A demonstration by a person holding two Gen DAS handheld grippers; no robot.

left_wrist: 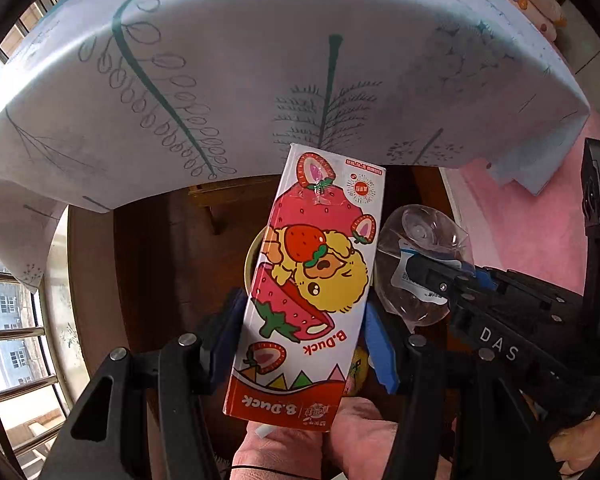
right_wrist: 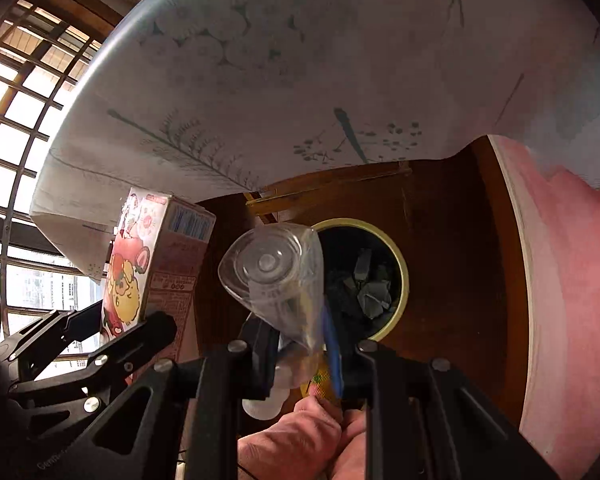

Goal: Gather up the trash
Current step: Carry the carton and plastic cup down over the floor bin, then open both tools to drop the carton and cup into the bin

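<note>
Left wrist view showed the left gripper (left_wrist: 304, 336) clamped about halfway open on a strawberry drink carton (left_wrist: 308, 280), its blue pads pressed on the carton's two narrow sides near the lower half. The carton pointed away from the camera toward the floor, with the yellow-rimmed trash bin (left_wrist: 249, 268) peeking out behind its left edge. Just to the right, the right gripper (left_wrist: 416, 276) pinched a clear plastic bottle (left_wrist: 420, 264).

In the right wrist view that gripper (right_wrist: 300, 356) stood nearly closed, squeezing the bottle (right_wrist: 276, 280) flat around its middle, base forward, above and just left of the bin's mouth (right_wrist: 396, 252), which already held dark crumpled waste. The tablecloth (right_wrist: 300, 80) hung overhead.

Both pieces looked light and empty. The carton seemed stiff enough along its edges to take a side grip without buckling. The bottle was thin, springy and slick, so a hold across its crushed waist probably suited it best.
</note>
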